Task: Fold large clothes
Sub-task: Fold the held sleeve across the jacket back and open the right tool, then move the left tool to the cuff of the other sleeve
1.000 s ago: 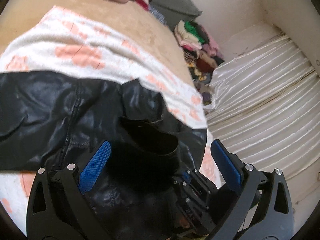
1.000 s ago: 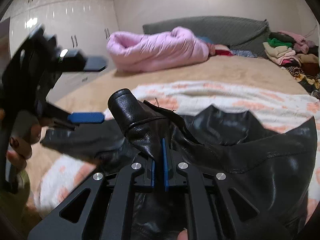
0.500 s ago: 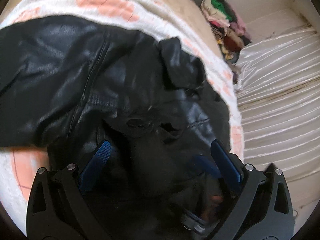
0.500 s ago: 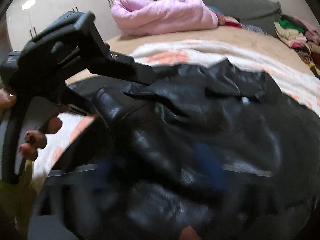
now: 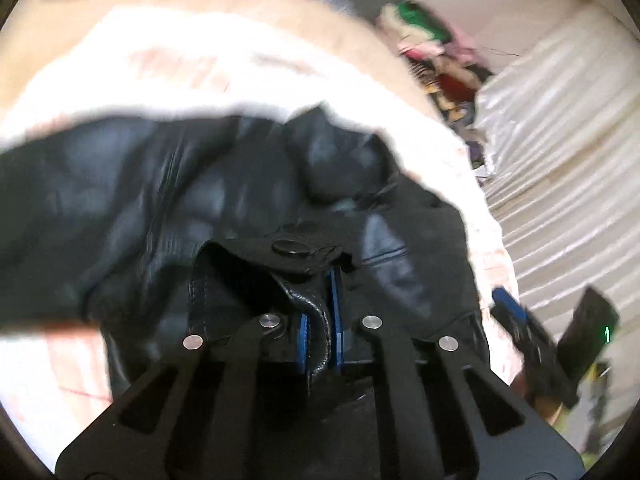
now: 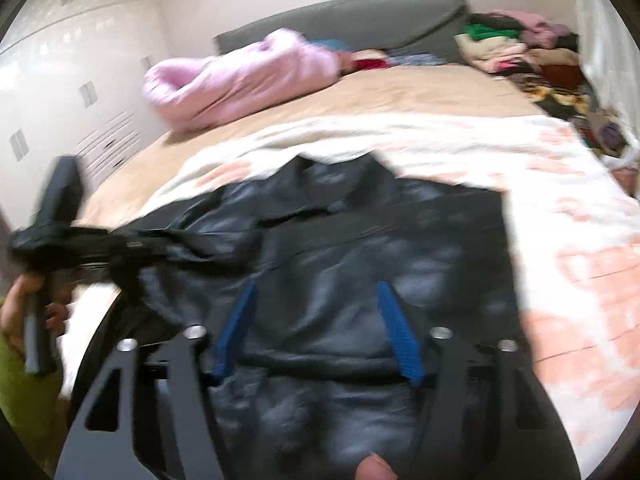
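A black leather jacket [image 5: 168,200] lies on a white blanket with pink patches [image 5: 168,64] on the bed. It also fills the right wrist view [image 6: 360,248]. My left gripper [image 5: 320,316] is shut on a stitched edge of the jacket, just below a black snap button [image 5: 291,247]. My right gripper [image 6: 316,300] is open, its blue pads spread over the jacket and holding nothing. The left gripper shows at the left of the right wrist view [image 6: 132,246], and the right gripper at the right edge of the left wrist view [image 5: 508,300]. Both views are blurred.
A pink padded coat [image 6: 240,76] lies at the far end of the bed by a grey headboard [image 6: 352,20]. A heap of mixed clothes [image 6: 516,44] sits at the far right. White curtain folds [image 5: 568,136] hang on the right, white wardrobes [image 6: 60,92] on the left.
My left gripper went from open to shut on the jacket's edge. My right gripper let go of the sleeve cuff and now stands open. The jacket lies flatter on the blanket.
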Motion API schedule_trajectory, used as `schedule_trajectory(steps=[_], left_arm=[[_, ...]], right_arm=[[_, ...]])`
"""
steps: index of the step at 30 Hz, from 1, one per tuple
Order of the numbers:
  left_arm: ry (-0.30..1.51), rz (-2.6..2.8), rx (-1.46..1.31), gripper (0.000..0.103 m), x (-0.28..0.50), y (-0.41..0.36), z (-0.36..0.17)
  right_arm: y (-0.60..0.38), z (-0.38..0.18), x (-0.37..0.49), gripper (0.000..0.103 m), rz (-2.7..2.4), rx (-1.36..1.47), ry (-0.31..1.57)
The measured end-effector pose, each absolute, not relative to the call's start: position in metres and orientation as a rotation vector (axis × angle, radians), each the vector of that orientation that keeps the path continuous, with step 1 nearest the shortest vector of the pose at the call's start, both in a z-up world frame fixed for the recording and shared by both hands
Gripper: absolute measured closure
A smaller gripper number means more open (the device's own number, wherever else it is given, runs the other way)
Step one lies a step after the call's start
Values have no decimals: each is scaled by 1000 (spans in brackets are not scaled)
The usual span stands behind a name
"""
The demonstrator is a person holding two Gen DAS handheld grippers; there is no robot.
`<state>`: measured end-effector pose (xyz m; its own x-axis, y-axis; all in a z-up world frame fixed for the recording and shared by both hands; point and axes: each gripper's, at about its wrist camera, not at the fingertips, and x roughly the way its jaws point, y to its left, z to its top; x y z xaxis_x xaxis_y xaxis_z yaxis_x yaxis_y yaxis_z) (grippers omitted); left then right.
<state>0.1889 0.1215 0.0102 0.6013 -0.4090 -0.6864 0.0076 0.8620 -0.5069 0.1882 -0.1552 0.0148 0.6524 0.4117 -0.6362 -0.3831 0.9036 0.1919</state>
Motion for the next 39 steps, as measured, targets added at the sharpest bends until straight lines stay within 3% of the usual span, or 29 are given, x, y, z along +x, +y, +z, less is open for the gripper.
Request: schedule_trajectory(steps=[4, 9, 17, 20, 23, 28, 31, 39], left_arm=[[746, -259, -340, 100, 180, 115, 49], [877, -148, -297, 100, 201, 134, -1], [959, -78, -273, 86, 198, 144, -44], [962, -68, -249, 82, 197, 140, -41], [958, -50, -218, 73, 194, 136, -35], [942, -53, -201, 50, 186, 131, -23], [933, -55, -187, 44, 181, 127, -17], [945, -46, -165, 44, 172, 122, -20]], right_arm=[[-173, 20, 233, 52, 364, 44, 743], [-164, -16, 284, 53, 288, -43, 832], [-179, -75, 319, 53, 193, -39, 960], [-179, -77, 318, 53, 184, -43, 957], [-176, -60, 307, 44, 192, -14, 917], [-167, -32, 269, 35, 273, -3, 840], [-160, -24, 249, 30, 325, -5, 830], [-148, -44, 220, 29, 349, -36, 924]])
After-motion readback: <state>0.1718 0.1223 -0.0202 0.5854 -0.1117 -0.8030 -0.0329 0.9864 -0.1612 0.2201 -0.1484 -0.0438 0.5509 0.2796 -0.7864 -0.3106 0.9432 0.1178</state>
